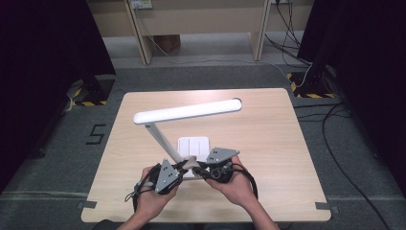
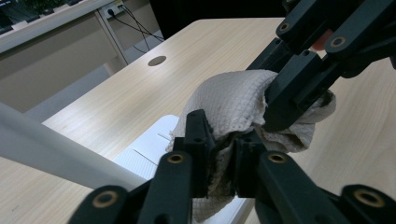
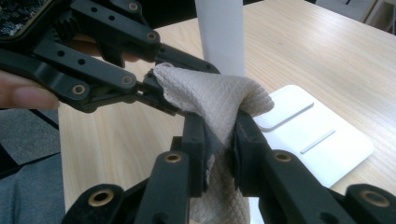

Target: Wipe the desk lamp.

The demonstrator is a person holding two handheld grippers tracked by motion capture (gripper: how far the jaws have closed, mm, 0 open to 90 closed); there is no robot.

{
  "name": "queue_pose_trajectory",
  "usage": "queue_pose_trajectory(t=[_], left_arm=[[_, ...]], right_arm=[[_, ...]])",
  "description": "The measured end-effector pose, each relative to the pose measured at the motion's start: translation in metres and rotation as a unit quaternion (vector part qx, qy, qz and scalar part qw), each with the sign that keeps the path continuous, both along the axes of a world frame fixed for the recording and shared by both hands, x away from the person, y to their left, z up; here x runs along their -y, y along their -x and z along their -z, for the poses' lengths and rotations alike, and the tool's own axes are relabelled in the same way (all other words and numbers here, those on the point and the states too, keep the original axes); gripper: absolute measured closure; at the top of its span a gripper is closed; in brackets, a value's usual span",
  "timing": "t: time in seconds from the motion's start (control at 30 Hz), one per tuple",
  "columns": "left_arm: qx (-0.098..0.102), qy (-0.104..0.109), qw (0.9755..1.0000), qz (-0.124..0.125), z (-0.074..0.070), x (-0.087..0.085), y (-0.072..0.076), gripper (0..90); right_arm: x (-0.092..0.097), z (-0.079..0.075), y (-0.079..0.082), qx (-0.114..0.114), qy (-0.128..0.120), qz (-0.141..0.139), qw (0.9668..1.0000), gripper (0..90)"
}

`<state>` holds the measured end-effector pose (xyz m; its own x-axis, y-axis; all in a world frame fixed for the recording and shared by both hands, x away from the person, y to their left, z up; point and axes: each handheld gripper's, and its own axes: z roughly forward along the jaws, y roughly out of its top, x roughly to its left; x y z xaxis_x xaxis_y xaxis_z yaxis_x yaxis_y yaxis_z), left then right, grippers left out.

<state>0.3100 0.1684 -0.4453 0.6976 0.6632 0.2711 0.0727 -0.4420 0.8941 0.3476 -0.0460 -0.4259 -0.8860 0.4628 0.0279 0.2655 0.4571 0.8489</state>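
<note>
Cloth [image 3: 219, 100] bunched between both grippers: left gripper [image 2: 223, 161] fingers pinch one end, right gripper [image 3: 219, 154] fingers pinch other.

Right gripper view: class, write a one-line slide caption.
Both tools, right tool and left tool, pinch one beige cloth above the white lamp base.

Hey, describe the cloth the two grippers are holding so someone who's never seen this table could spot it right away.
On the wooden table, find the white desk lamp; at the near edge of its flat base, the left gripper and the right gripper meet. Pinched between both is the cloth, a crumpled beige rag with a quilted diamond texture, the one soft thing among hard white plastic and black jaws.
</note>
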Motion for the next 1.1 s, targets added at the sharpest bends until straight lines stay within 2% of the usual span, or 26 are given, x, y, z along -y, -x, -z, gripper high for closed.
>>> queue_pose_trajectory(t=[0.07, 0.13, 0.27, 0.33, 0.37, 0.43, 0.53, 0.67, 0.73, 0.77, 0.87, 0.93, 0.97, 1.0, 1.1], left_arm=[[0.001, 0.010, 0.9999, 0.002, 0.002, -0.002, 0.002, 68.0], [0.001, 0.010, 0.9999, 0.006, 0.004, -0.005, 0.007, 64.7], [-0.014, 0.023, 0.9996, -0.001, 0.016, -0.019, 0.017, 64.3], [-0.029, 0.039, 0.9986, -0.020, 0.023, -0.029, 0.019, 64.0], [-0.030, 0.048, 0.9979, -0.033, 0.026, -0.034, 0.019, 62.8], [-0.049, 0.066, 0.9949, -0.059, 0.033, -0.042, 0.018, 59.6], [-0.056, 0.081, 0.9918, -0.082, 0.037, -0.049, 0.016, 54.8], [-0.058, 0.093, 0.9896, -0.093, 0.036, -0.051, 0.008, 46.4], [-0.061, 0.101, 0.9887, -0.092, 0.035, -0.050, 0.003, 43.4], [-0.063, 0.104, 0.9882, -0.092, 0.035, -0.049, 0.000, 41.9], [-0.078, 0.108, 0.9873, -0.087, 0.038, -0.044, -0.007, 39.9], [-0.085, 0.101, 0.9880, -0.081, 0.041, -0.041, -0.011, 39.9], [-0.089, 0.104, 0.9875, -0.078, 0.042, -0.039, -0.013, 40.0], [-0.091, 0.104, 0.9875, -0.077, 0.043, -0.037, -0.015, 40.2], [-0.098, 0.104, 0.9868, -0.076, 0.046, -0.034, -0.020, 41.7]], right_arm=[[0.002, -0.001, 0.000, 0.007, 0.006, 0.009, 0.9999, 78.5], [0.008, -0.002, -0.002, 0.014, 0.015, 0.028, 0.9994, 78.6], [0.028, -0.006, -0.006, 0.022, -0.001, 0.069, 0.9974, 78.5], [0.040, -0.012, -0.007, 0.036, -0.017, 0.090, 0.9952, 78.5], [0.046, -0.015, -0.007, 0.041, -0.027, 0.101, 0.9937, 78.5], [0.059, -0.024, -0.006, 0.061, -0.047, 0.122, 0.9895, 78.5], [0.078, -0.041, -0.004, 0.095, -0.081, 0.152, 0.9805, 78.4], [0.099, -0.063, 0.000, 0.125, -0.118, 0.189, 0.9668, 78.4], [0.104, -0.071, 0.000, 0.144, -0.121, 0.201, 0.9614, 78.4], [0.106, -0.074, 0.000, 0.146, -0.125, 0.207, 0.9593, 78.4], [0.108, -0.082, -0.002, 0.156, -0.133, 0.216, 0.9545, 78.4], [0.108, -0.087, -0.003, 0.162, -0.139, 0.218, 0.9524, 78.4], [0.107, -0.089, -0.003, 0.166, -0.142, 0.218, 0.9512, 78.4], [0.107, -0.090, -0.004, 0.172, -0.141, 0.217, 0.9506, 78.4], [0.105, -0.094, -0.003, 0.169, -0.144, 0.216, 0.9508, 78.4]])
